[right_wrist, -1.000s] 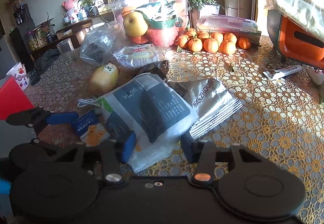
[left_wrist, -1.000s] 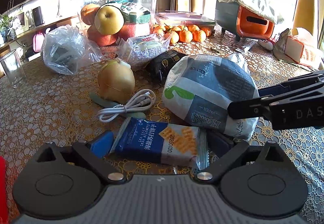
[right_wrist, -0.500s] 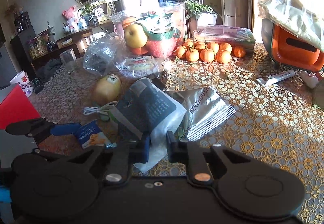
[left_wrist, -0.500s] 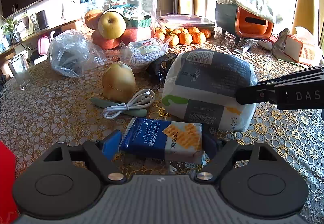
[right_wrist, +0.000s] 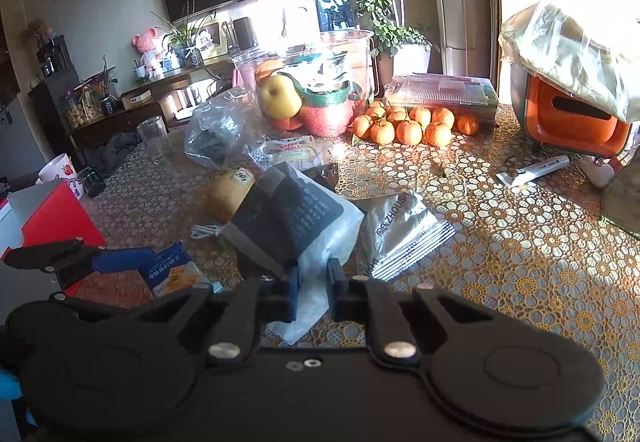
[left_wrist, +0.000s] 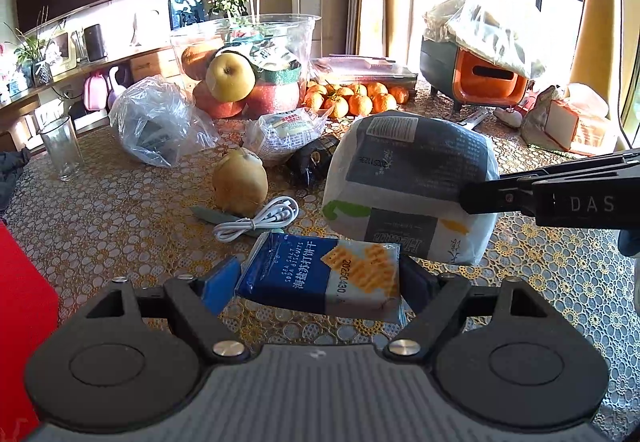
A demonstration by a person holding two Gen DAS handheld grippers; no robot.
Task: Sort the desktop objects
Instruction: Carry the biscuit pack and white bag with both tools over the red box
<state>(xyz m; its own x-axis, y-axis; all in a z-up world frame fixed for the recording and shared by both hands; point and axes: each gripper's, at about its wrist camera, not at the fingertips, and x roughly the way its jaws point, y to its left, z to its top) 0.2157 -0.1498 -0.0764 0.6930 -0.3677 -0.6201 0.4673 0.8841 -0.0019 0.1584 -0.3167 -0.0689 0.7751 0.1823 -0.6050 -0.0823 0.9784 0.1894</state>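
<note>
The left gripper (left_wrist: 320, 282) clamps a blue biscuit packet (left_wrist: 324, 278); the right gripper (right_wrist: 312, 288) pinches only a white-grey tissue pack's (right_wrist: 292, 218) thin edge, which might slip.

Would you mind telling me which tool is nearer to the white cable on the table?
Left. The left tool, holding the cracker packet, is just in front of the cable; the right tool, gripping the tissue pack, is farther off.

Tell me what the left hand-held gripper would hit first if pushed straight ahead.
Likely the white cable coiled beside the pear; depth is uncertain. The left hand-held gripper holds the cracker packet, which would arrive first.
</note>
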